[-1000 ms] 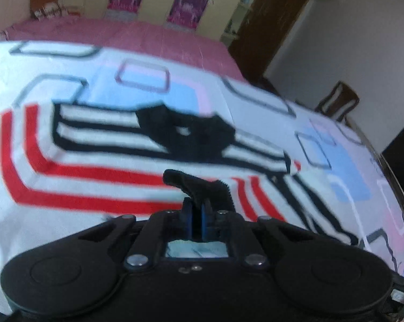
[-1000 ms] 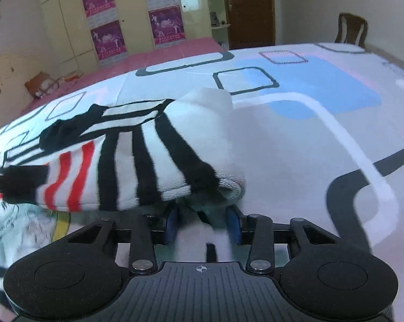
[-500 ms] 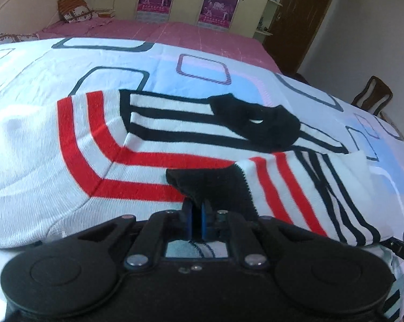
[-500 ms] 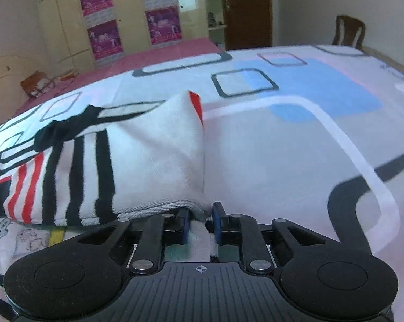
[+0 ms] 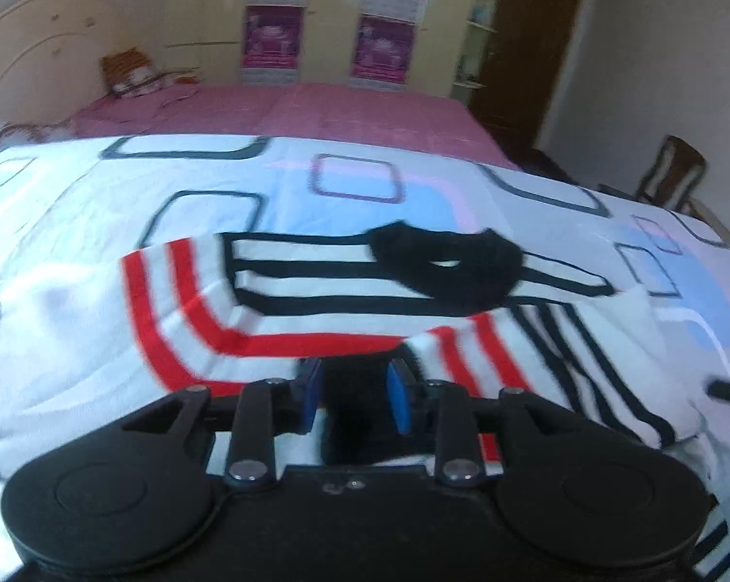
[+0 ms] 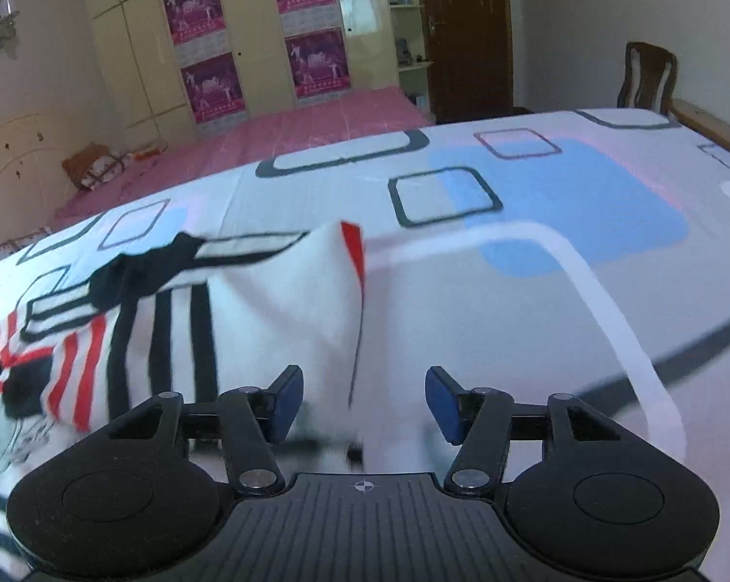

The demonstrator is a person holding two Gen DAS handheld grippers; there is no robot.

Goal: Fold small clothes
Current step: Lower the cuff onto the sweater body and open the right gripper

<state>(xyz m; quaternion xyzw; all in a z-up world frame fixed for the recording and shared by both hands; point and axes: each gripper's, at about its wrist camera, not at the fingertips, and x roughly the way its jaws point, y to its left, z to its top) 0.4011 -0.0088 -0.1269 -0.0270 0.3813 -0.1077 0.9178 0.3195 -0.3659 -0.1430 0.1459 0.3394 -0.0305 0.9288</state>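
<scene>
A small white sweater with red and black stripes and a black collar lies on the patterned bed sheet. Its right side is folded over the body. My left gripper is open, with the sleeve's black cuff lying between the blue pads. My right gripper is open over the folded white edge of the sweater, which lies between the fingers, untouched by the pads.
A pink bed lies beyond the sheet, with cupboards and posters behind it. A wooden chair stands at the right by a dark door. A printed garment lies under the sweater's near left edge.
Both grippers held the sweater shut while laying the fold down. Both have now opened and let go; the folded side rests flat on the sweater.
</scene>
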